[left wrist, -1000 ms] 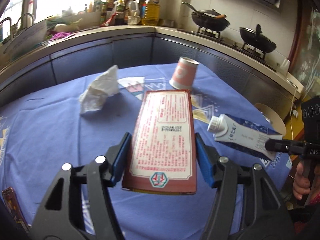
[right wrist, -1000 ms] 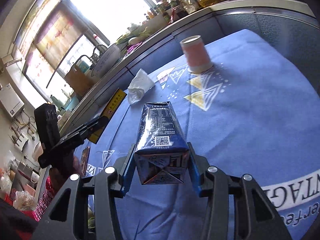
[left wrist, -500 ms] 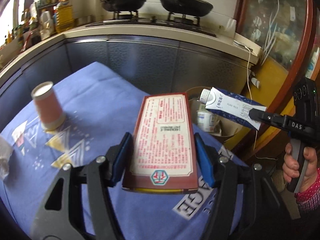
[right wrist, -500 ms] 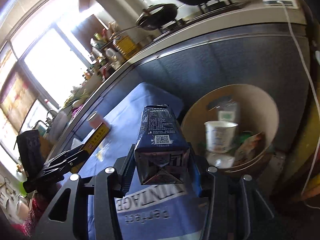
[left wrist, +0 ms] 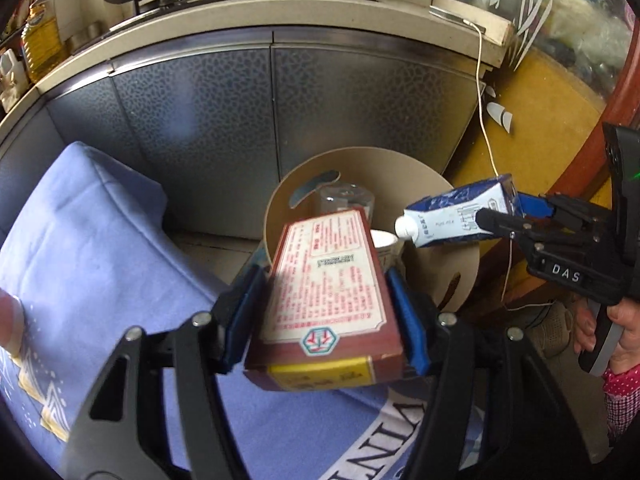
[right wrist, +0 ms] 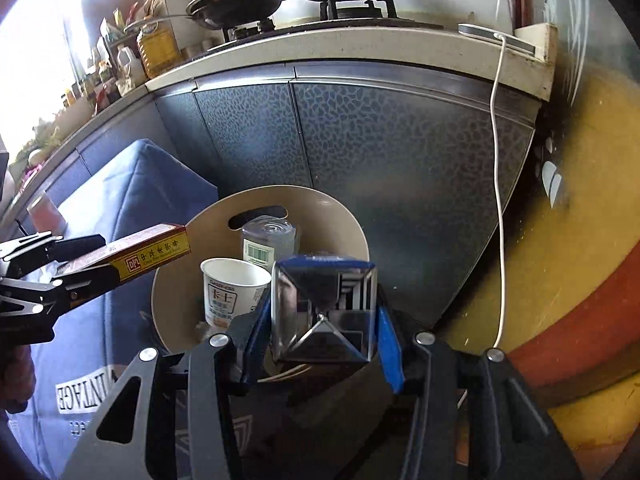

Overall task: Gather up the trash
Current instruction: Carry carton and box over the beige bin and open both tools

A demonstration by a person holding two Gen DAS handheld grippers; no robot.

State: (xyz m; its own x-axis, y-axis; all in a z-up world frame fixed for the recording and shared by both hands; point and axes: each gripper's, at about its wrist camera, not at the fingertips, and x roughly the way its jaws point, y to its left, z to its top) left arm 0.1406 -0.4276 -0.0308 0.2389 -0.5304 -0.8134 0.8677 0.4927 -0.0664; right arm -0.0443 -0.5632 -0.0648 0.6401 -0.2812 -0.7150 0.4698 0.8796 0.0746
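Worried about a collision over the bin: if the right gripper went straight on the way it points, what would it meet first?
Probably the trash bin's contents: the white paper cup or clear bottle; depth unclear.

Grey cabinets [right wrist: 360, 148] under a stove counter [right wrist: 360, 46]; blue tablecloth [left wrist: 92, 248], bright window [right wrist: 28, 60].
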